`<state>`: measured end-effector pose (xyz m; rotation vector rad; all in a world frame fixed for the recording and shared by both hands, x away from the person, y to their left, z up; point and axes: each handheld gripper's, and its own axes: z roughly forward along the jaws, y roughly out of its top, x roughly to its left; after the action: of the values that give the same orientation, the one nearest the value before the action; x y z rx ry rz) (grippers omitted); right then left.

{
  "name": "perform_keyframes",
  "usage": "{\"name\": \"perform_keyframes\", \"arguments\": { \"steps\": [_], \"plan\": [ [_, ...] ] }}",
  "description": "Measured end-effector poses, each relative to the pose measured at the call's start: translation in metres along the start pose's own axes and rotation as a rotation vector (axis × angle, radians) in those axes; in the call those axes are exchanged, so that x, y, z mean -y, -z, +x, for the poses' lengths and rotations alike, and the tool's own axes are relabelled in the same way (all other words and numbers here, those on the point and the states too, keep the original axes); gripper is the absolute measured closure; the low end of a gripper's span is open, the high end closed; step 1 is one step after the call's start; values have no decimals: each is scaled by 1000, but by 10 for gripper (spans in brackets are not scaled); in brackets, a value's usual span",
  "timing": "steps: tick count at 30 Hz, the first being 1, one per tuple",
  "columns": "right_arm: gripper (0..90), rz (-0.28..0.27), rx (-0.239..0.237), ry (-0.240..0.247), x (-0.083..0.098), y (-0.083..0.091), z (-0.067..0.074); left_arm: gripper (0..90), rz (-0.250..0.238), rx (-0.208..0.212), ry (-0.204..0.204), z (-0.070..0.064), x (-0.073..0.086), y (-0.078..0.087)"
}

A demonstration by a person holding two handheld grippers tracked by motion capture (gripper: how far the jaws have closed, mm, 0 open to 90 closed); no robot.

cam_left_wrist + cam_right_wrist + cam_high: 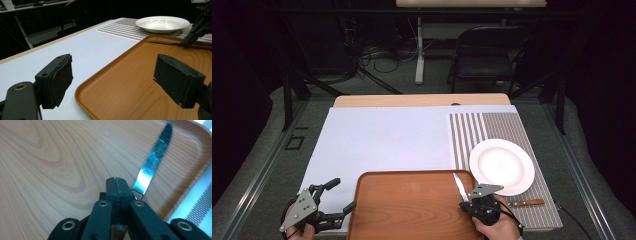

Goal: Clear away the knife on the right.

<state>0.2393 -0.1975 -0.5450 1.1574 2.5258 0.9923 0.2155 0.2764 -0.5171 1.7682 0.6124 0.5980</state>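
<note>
A knife (459, 186) with a steel blade lies over the right end of the wooden tray (412, 210), tip pointing away from me. My right gripper (469, 201) is shut on its wooden handle. In the right gripper view the pads (117, 185) are pressed together, the blade (152, 162) runs out beyond them over the tray (50, 170), and a bit of handle shows beneath. My left gripper (341, 196) is held open at the tray's left rim with nothing between its pads (60, 77); the tray corner (140, 82) lies below them.
A white plate (502, 166) sits on a striped placemat (492, 127) to the right of the tray. A second wooden handle (527, 202) lies on the mat near the front edge. A pale sheet (382, 137) covers the table. A chair (492, 50) stands beyond the table.
</note>
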Motion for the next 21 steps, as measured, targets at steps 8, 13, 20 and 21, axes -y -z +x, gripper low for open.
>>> {"name": "perform_keyframes", "arguments": {
  "steps": [8,13,20,21],
  "plan": [
    [900,17,21,-4,4,5,-5,152,3,3,-1,-1,0,-1],
    [900,0,11,4,4,8,-5,152,4,1,0,-1,0,-1],
    [862,-3,-24,76,1,13,-3,152,10,-1,0,0,1,0],
    [853,-6,-21,85,1,13,-3,152,10,-2,2,-1,1,0]
  ]
}}
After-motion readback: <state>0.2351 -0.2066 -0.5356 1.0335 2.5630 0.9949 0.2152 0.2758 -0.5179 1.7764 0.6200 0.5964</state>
